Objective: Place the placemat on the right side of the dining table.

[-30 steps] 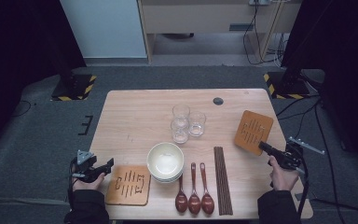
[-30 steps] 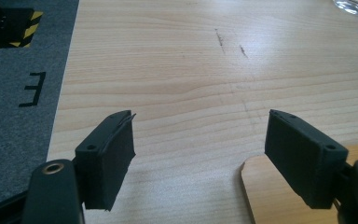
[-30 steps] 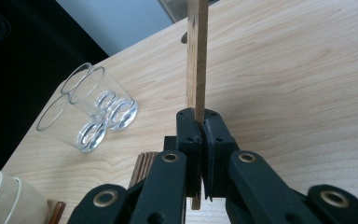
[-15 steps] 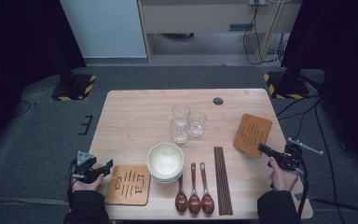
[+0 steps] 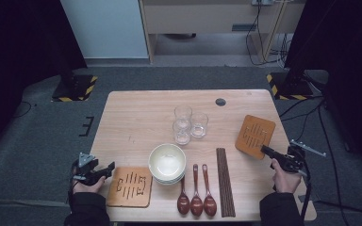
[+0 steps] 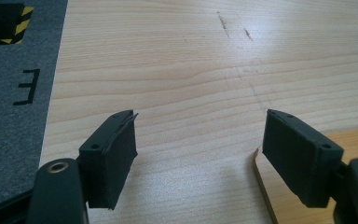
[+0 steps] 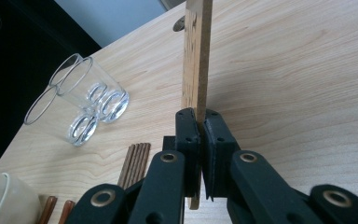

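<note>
I've got the right gripper (image 5: 266, 150) at the right edge of the surface (image 5: 136, 122), its jaws pinched onto the near edge of the right-hand wooden trivet (image 5: 256, 136). In the right gripper view that trivet (image 7: 197, 56) stands edge-on between the closed pads, seemingly held above the surface and reaching away from me toward the far side.

My left gripper (image 5: 107, 168) sits at the near left corner, jaws wide apart with nothing between them. In the left gripper view the gripper (image 6: 200, 154) is over bare wood, and the rounded corner of the second trivet (image 6: 279, 196) sits just under the right-hand jaw; whether they touch, I can't tell. In the high view that second trivet (image 5: 130, 186) lies flat, just right of the left gripper.

Centre of the surface, near side: a stack of pale bowls (image 5: 168, 164) just right of the flat trivet. Right of those, three dark wooden spoons (image 5: 196, 193) lie side by side, handles pointing far. Next right, a bundle of dark chopsticks (image 5: 225, 181) lies parallel to them. Farther back, three clear glasses (image 5: 189, 124) huddle together, upright. A small dark round cap (image 5: 220, 101) sits in the surface toward the far right.
</note>
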`<state>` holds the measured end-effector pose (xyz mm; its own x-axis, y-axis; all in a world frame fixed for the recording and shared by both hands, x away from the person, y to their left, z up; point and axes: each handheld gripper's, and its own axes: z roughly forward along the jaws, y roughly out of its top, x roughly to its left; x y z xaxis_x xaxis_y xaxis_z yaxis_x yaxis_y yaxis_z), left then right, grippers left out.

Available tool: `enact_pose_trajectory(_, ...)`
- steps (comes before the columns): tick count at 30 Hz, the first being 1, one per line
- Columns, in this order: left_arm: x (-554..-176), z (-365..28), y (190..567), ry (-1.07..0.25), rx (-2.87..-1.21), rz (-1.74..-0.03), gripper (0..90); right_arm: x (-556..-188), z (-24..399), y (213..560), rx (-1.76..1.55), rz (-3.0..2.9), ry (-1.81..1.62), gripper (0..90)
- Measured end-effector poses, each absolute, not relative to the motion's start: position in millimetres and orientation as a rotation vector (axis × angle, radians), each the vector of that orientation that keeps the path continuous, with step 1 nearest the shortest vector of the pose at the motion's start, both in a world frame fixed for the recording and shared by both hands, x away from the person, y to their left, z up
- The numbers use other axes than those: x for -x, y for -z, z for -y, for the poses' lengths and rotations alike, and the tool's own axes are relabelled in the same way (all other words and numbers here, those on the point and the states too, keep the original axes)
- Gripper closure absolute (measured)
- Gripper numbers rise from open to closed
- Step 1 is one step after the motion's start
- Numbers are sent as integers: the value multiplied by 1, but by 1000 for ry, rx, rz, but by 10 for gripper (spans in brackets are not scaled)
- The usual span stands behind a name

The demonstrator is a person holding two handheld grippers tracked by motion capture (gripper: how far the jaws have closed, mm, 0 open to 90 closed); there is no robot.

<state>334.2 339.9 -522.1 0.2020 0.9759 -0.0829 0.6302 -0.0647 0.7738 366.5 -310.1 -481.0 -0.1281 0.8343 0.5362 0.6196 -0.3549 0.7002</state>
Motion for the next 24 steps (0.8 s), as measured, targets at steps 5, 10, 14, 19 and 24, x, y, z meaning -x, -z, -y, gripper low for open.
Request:
enact_pose_trajectory(5, -334, -340, 522, -626, -1777, -1507, 250, -366, 311, 482, -1926, -1638, -1469, 850)
enact_pose_trajectory(10, -334, -340, 522, -624, -1782, -1507, 249, -366, 311, 483, -1925, -1637, -1457, 831)
enact_pose_trajectory(14, -334, -340, 523, -624, -1779, -1507, 249, -366, 312, 484, -1931, -1637, -1448, 819)
enact_pose_trajectory(19, -334, -340, 522, -623, -1781, -1506, 249, -366, 312, 485, -1927, -1638, -1431, 800)
enact_pose_trajectory(24, -334, -340, 523, -623, -1780, -1507, 249, -367, 313, 486, -1941, -1630, -1426, 784)
